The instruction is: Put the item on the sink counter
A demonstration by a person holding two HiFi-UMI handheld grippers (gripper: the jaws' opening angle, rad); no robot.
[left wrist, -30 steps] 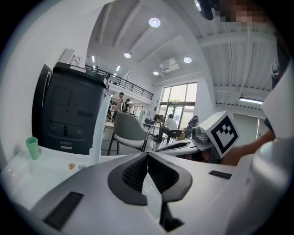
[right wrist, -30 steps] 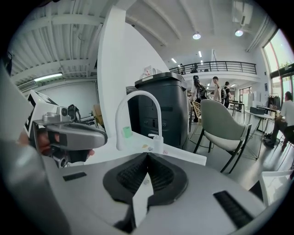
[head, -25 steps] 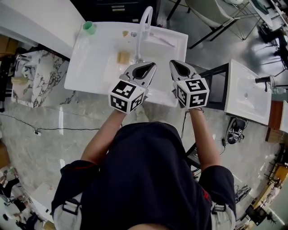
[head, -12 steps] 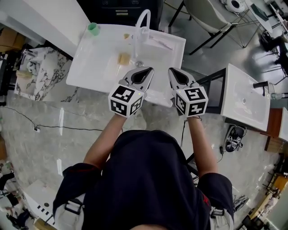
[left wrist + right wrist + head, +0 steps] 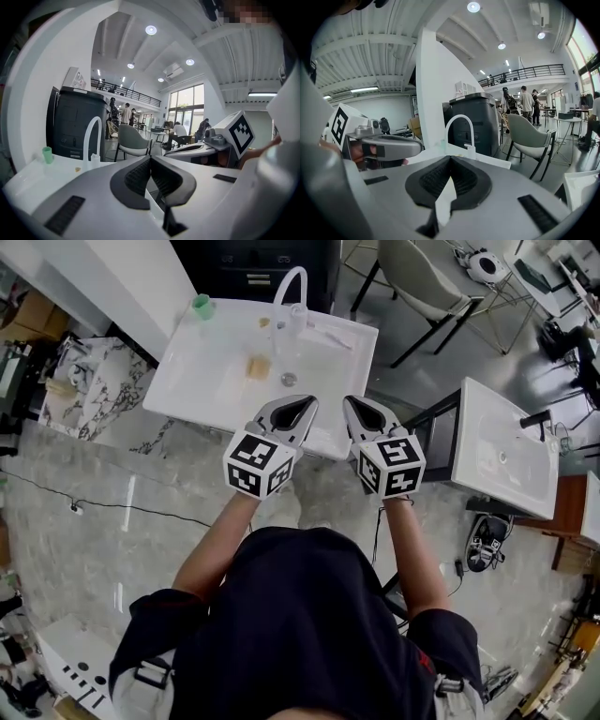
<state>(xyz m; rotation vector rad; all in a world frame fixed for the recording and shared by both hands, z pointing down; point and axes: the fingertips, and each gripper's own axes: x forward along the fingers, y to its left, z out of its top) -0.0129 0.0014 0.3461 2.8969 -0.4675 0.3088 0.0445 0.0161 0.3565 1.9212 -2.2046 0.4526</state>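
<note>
both claws are pressed closed with nothing between their pads, your left claw (image 5: 302, 405) and right claw (image 5: 354, 406) held side by side over the near edge of the sink (image 5: 202, 371). the tan block (image 5: 258, 365), which looks to be the item, lies in the basin near the drain (image 5: 289, 379), well apart from either claw. by my reading nothing is done yet: you have to reach in, grip it and set it on the flat surface beside the basin.

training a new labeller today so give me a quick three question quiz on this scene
1. True or false: the left gripper and right gripper are both shut and empty.
2. Where is the tan block? A) on the sink, near the drain B) on the floor C) on a chair
3. Fill in: the green cup stands at the sink's back ____ corner.
Key: 1 true; 2 A; 3 left.
</note>
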